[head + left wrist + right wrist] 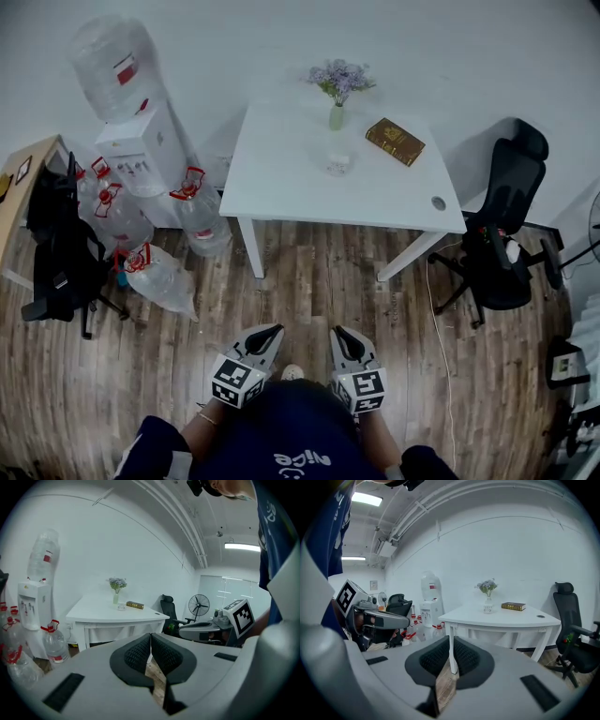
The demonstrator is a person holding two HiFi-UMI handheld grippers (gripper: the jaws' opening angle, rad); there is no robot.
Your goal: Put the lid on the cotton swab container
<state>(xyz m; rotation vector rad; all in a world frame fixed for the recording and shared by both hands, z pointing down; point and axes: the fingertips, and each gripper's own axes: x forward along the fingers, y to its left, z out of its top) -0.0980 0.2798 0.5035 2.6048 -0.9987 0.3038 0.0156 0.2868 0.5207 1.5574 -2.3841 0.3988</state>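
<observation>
left gripper point(265, 331): closed, empty | right gripper point(341, 335): closed, empty | cotton swab container point(338, 164): on counter point(281, 183), well apart

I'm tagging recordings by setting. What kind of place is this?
Probably an office room: a white table, a black office chair beside it, and a water dispenser with spare jugs on the floor.

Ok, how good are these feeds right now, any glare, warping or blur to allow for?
Head view: heavy fisheye, the white table bows, and the small container on it is too tiny for detail; the light is even. Left gripper view: black corners, and a ceiling lamp blown out at the right. Right gripper view: same dark ring, and a strip light glaring top left.
</observation>
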